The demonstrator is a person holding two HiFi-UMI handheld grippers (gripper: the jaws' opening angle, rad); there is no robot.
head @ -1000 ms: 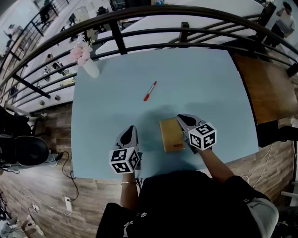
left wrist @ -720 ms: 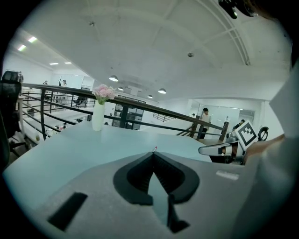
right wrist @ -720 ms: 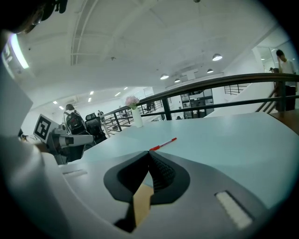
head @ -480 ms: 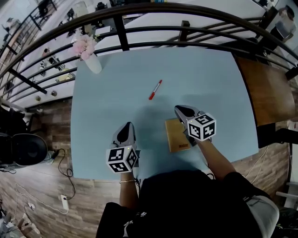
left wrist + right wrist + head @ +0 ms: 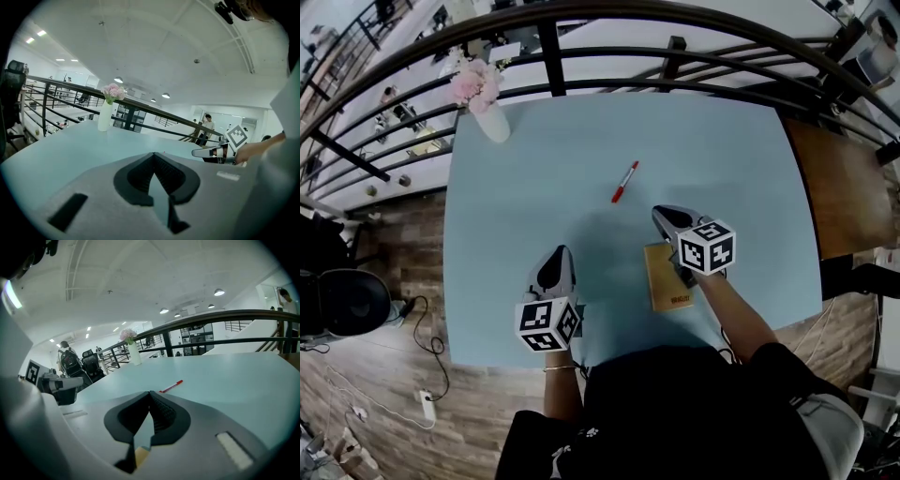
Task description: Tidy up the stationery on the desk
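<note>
Red pen [image 5: 625, 182] lies on the light-blue desk [image 5: 525, 197], ahead of the right gripper [image 5: 664, 217] fingertips and slightly to their left, clear of them; the tan notebook [image 5: 666, 284] lies behind those fingertips, partly under the gripper body; contact between the two cannot be confirmed. The left gripper [image 5: 557, 257] is over bare desk, level with the notebook and well apart from it; a white vase of pink flowers [image 5: 490, 117] stands at the far left corner, well beyond the left fingertips.

Left gripper view: the left gripper [image 5: 153, 155] fingers are pressed together with nothing between them; the vase [image 5: 104, 117] is far ahead to the left of the tips; the right gripper [image 5: 210, 152] is alongside on the right.

Right gripper view: the right gripper [image 5: 150, 394] fingers are pressed together and hold nothing; the pen [image 5: 171, 386] lies just beyond the tips, slightly right; a strip of the notebook [image 5: 141, 455] shows below the closed fingers; the left gripper [image 5: 58, 383] is off to the left.
</note>
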